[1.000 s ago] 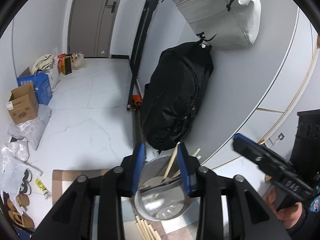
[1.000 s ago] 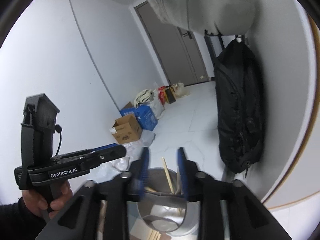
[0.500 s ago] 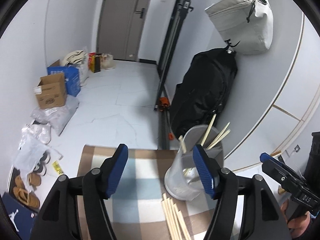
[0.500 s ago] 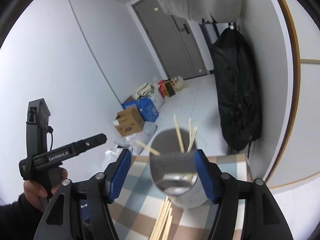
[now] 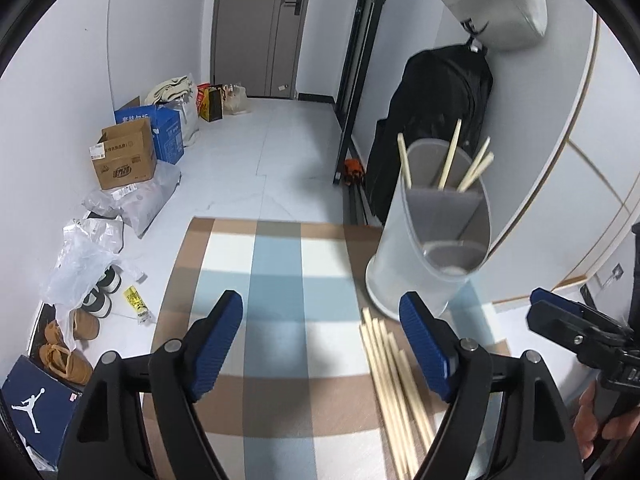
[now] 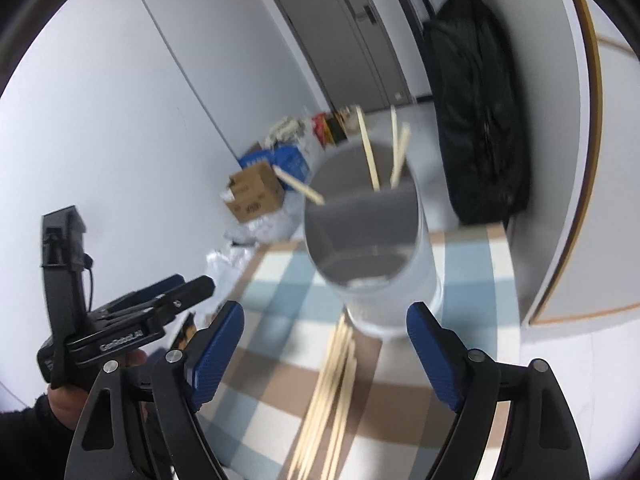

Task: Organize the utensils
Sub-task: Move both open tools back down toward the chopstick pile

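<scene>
A translucent white plastic utensil holder (image 5: 424, 240) with a grey inner divider stands upright on a counter covered by a blue, white and brown checked cloth (image 5: 276, 280), four pale wooden chopsticks (image 5: 450, 156) leaning out of its top. A loose bundle of wooden chopsticks (image 5: 394, 380) lies flat on the cloth just in front of the holder's base, one end nearly touching it.

The left claw (image 5: 322, 344), black-framed with blue pads, hangs above the cloth with its jaws spread wide and nothing between them; its right pad sits near the holder's foot and the bundle. The right claw (image 6: 322, 350) is likewise wide apart and empty, hovering over the bundle with the holder straight ahead, though that view is blurred.

Beyond the counter's edge, a black backpack (image 5: 432, 120) hangs against the white wall under a pale grey bag (image 5: 492, 0). A brown cardboard box (image 5: 124, 156) and a blue carton (image 5: 160, 128) rest on the tiled floor.
</scene>
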